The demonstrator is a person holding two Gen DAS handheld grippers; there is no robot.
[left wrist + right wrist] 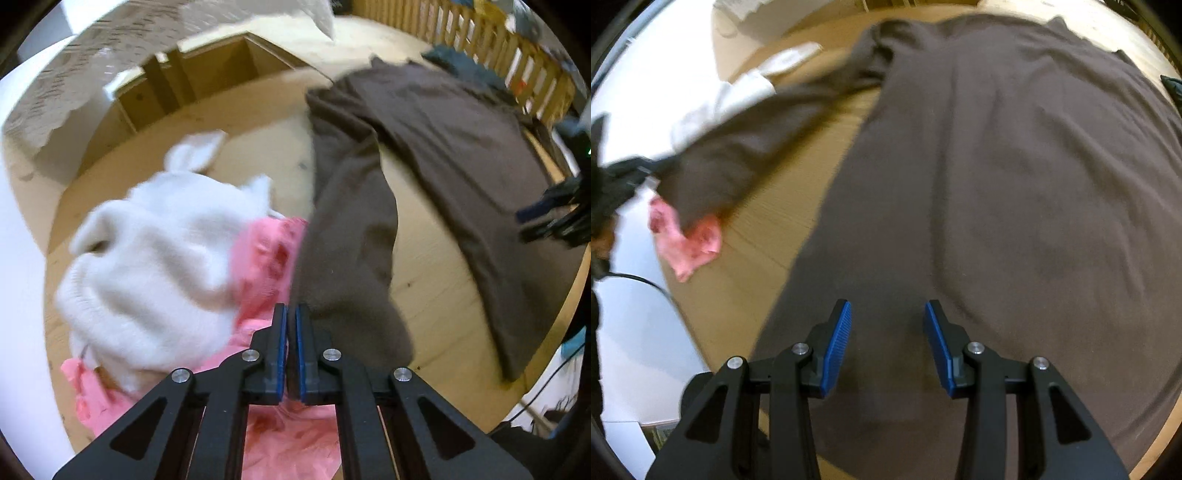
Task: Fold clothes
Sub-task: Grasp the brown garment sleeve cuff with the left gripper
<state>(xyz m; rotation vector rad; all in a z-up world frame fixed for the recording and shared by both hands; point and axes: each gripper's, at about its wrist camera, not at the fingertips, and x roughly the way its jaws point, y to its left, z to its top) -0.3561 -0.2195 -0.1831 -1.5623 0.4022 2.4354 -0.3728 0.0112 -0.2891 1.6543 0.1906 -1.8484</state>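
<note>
Left gripper (291,314) pinches brown shirt (424,155) sleeve beside white sweater (155,258); right gripper (888,314) hangs wide above shirt body.

Brown garment (997,184) is showing plain dark grey-brown, no print, same tone on its sleeve (351,258). White garment (147,258) is reading fuzzy off-white, plain. Pink garment (266,251) is showing bubblegum pink with darker red blotches. Table (436,288) is showing light tan wood grain. Left gripper (291,314) and right gripper (888,314) are both showing matte black bodies, blue ribbed pads (836,347), silver pivot pins. Fence (480,40) at the back is showing pale yellow wood slats. A dark teal cloth (454,61) is lying by the fence.
</note>
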